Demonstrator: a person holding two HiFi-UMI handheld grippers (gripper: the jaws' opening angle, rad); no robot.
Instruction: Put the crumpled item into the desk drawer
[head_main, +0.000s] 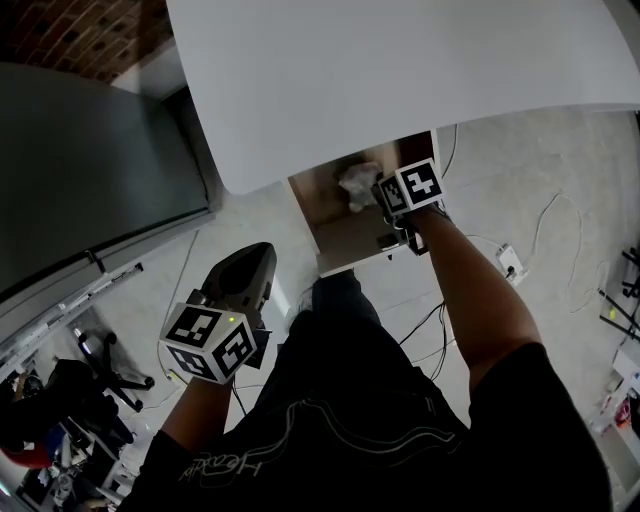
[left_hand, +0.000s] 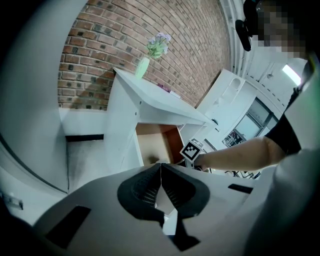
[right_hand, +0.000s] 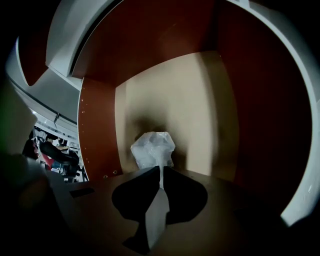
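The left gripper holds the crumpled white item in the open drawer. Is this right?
No. The right gripper holds the crumpled white item in the open drawer; the right gripper view shows it pinched between the shut jaws.

In my head view the desk (head_main: 400, 80) is covering the drawer (head_main: 350, 240) back; the cube (head_main: 410, 187) is hiding jaws of my right gripper (right_hand: 161, 172).

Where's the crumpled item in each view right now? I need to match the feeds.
Head view: crumpled item in the open drawer, just left of the right gripper.
Left gripper view: too small to tell; only the drawer shows, centre.
Right gripper view: centre, pinched at the shut jaw tips.
Shared landmark: the drawer's tan floor.
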